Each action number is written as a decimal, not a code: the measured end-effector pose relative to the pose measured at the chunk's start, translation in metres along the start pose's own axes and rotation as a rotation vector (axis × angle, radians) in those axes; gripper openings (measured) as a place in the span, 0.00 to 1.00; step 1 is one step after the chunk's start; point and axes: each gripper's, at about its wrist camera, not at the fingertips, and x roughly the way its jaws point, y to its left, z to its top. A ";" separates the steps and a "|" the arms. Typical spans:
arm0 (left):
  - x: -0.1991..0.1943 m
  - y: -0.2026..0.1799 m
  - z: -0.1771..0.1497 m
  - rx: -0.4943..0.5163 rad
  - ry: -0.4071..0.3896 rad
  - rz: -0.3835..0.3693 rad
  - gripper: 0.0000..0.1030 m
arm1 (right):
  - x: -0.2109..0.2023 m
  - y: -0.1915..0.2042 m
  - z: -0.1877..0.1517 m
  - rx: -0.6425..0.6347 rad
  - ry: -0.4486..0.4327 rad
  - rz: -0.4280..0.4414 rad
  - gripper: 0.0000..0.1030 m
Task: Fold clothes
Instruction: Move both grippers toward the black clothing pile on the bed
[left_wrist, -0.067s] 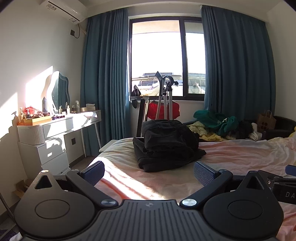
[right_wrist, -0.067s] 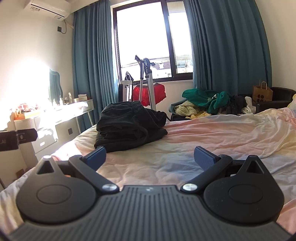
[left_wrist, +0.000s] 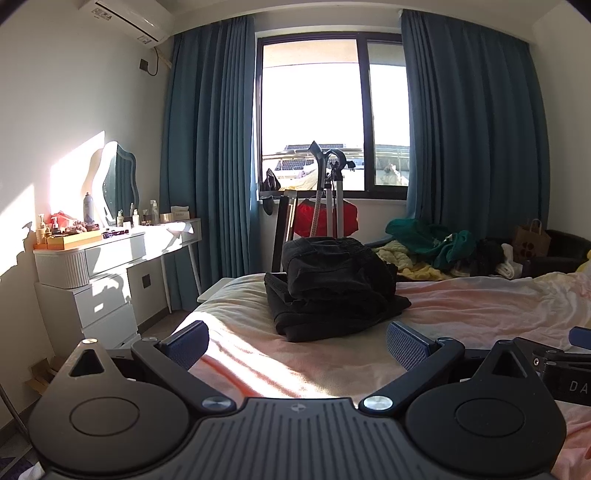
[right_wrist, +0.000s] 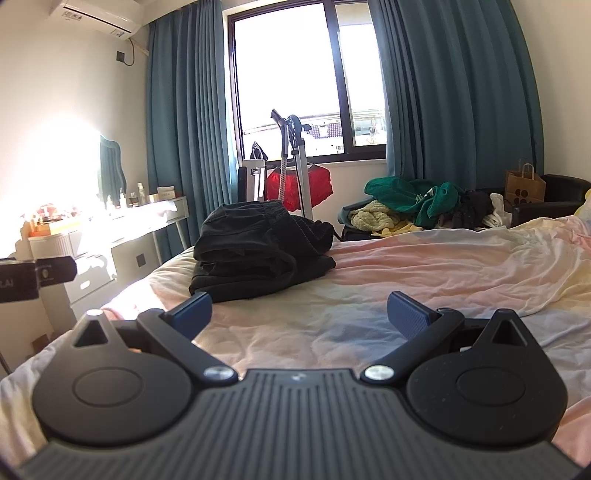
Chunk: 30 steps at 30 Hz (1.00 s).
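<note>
Clothes (left_wrist: 334, 286), a black folded stack, sit near the bed's (left_wrist: 480, 306) far left corner in the left wrist view. The left gripper (left_wrist: 297, 345) has its fingers spread wide, holding nothing, above the sheet. The right gripper's body is cut off at the right edge.

In the right wrist view, the right gripper (right_wrist: 299, 314) is equally wide and empty. Sun glare washes out the dresser (right_wrist: 96, 251).

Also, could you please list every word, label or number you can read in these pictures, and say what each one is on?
"DA", cut off by the frame edge: black gripper body at the right edge, left wrist view.
"LAI", start cut off: black gripper body at the left edge, right wrist view.
White wall air conditioner: label too small to read.
Brown paper bag: dots only.
</note>
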 end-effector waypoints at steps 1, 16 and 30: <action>0.001 0.000 0.000 -0.001 -0.001 0.000 1.00 | 0.000 -0.001 0.000 0.005 0.000 -0.002 1.00; 0.004 0.031 0.012 -0.009 0.049 -0.020 1.00 | -0.005 -0.002 0.004 0.036 0.000 -0.011 1.00; 0.011 0.030 0.009 0.022 0.045 -0.014 1.00 | -0.003 -0.010 0.006 0.064 0.009 0.004 1.00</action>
